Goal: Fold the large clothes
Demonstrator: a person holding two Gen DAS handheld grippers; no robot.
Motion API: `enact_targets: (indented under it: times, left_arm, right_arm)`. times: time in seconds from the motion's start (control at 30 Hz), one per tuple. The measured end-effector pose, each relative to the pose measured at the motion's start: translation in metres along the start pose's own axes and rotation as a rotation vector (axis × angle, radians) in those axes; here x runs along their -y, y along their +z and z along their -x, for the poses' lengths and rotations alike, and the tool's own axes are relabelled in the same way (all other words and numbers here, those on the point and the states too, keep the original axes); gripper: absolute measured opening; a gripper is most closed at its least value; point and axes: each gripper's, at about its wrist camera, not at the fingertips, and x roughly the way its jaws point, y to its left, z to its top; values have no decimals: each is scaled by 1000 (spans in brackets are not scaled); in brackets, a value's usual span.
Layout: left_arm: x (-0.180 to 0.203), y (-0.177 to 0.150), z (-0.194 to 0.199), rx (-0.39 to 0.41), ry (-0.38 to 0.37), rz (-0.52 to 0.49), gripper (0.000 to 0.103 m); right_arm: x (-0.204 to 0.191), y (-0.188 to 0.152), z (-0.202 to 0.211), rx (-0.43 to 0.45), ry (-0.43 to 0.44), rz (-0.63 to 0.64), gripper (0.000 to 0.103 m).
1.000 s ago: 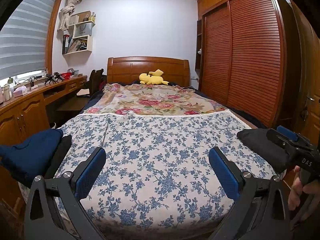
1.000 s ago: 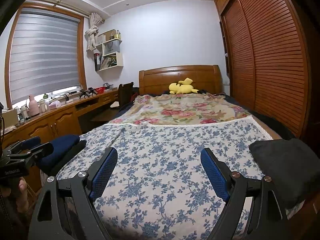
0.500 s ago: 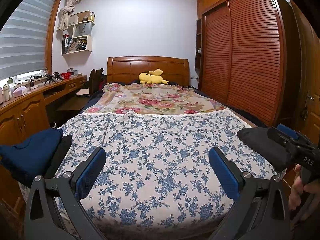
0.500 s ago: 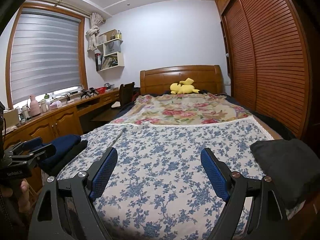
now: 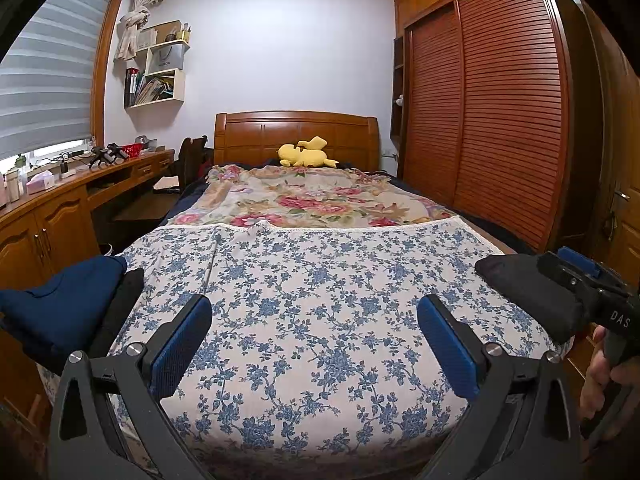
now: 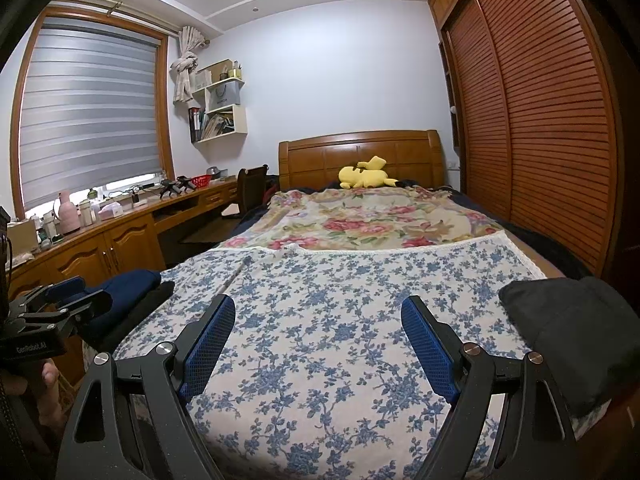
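Left tool [image 5: 314, 342]: spread wide, holding nothing, above the bed's foot.
Right tool [image 6: 318, 344]: likewise spread, holding nothing.
Navy garment [image 5: 60, 304]: folded at the bed's left edge, just beside the left tool.
Dark grey garment [image 6: 572, 328]: bundled at the right edge, just beside the right tool.
Floral sheet [image 5: 316, 280]: bare between them.

The left tongs [image 5: 314, 328] hang spread wide with nothing between them, over a blue-flowered cloth [image 5: 320, 280] lying flat on the bed. Left of them sits a folded navy garment [image 5: 64, 300]; right, a folded black garment [image 5: 528, 292], with the right tongs [image 5: 576, 272] over its edge.
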Motion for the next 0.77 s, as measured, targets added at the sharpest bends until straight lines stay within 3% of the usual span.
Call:
enact_targets:
  times: [0.77]
  left_arm:
    - [0,0,0,-1,1,-3,102]
  right_arm:
    - [2,0,-1,-2,3,0,86]
